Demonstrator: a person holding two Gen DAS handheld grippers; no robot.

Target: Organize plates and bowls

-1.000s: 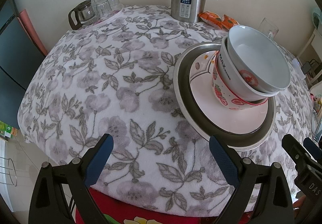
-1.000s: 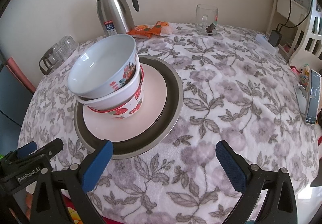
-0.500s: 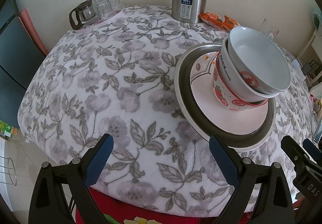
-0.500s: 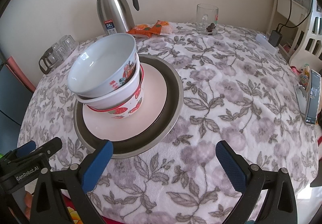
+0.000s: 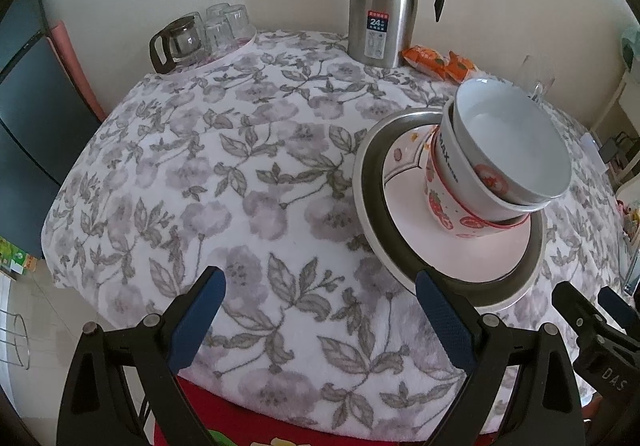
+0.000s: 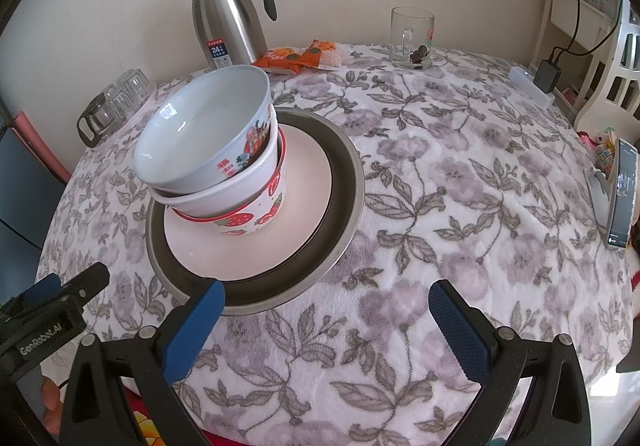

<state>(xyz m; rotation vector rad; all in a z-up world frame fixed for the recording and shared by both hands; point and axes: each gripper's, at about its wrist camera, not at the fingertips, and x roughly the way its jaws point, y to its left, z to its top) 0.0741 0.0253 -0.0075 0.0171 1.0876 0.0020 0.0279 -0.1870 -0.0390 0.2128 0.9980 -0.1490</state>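
One stack stands on the flowered tablecloth: a dark grey-rimmed plate (image 5: pixel 370 213) (image 6: pixel 344 201) at the bottom, a pink plate (image 5: pixel 480 258) (image 6: pixel 304 181) on it, then three nested bowls. The lowest is a strawberry bowl (image 5: pixel 444 205) (image 6: pixel 256 213), with a white bowl (image 5: pixel 448 161) (image 6: pixel 224 197) in it. The top white bowl (image 5: pixel 516 137) (image 6: pixel 200 133) leans. My left gripper (image 5: pixel 320 298) is open above the table's near edge, left of the stack, holding nothing. My right gripper (image 6: pixel 326 310) is open near the plate's front rim, empty.
A steel thermos (image 5: pixel 380 9) (image 6: pixel 228 25) stands at the back, orange snack packets (image 6: pixel 300 55) beside it. A glass pot with upturned glasses (image 5: pixel 200 37) sits back left. A glass mug (image 6: pixel 412 37) is back right, a phone on a stand (image 6: pixel 620 197) at the right edge.
Nothing has moved on the table; both views shift only very slightly.
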